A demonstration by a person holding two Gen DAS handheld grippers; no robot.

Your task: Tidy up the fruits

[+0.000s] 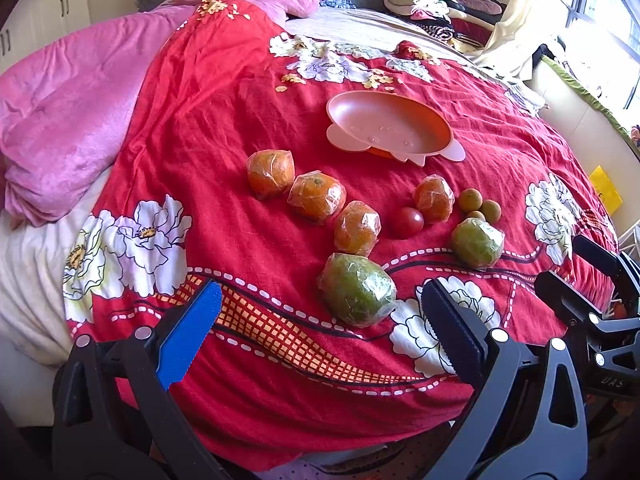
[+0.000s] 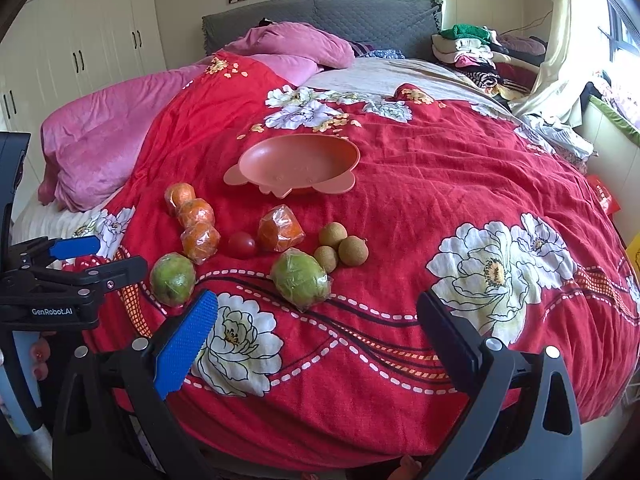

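Observation:
Fruits lie on a red flowered bedspread (image 1: 224,128). Three wrapped oranges (image 1: 316,199) form a diagonal row, a fourth wrapped orange (image 1: 434,198) lies beside a small red tomato (image 1: 408,222). Two wrapped green fruits (image 1: 356,289) (image 1: 478,242) lie nearest, with three small brown longans (image 1: 478,204) behind. An empty pink animal-shaped plate (image 1: 388,128) sits beyond them. My left gripper (image 1: 320,332) is open and empty, just before the near green fruit. My right gripper (image 2: 320,340) is open and empty, short of the green fruit (image 2: 300,278); the plate also shows in the right wrist view (image 2: 296,164).
A pink blanket (image 1: 68,120) is heaped at the left. A grey headboard (image 2: 320,16) stands at the back, with folded clothes (image 2: 472,52) at the back right. White wardrobes (image 2: 80,40) line the left wall. The bed edge is just below both grippers.

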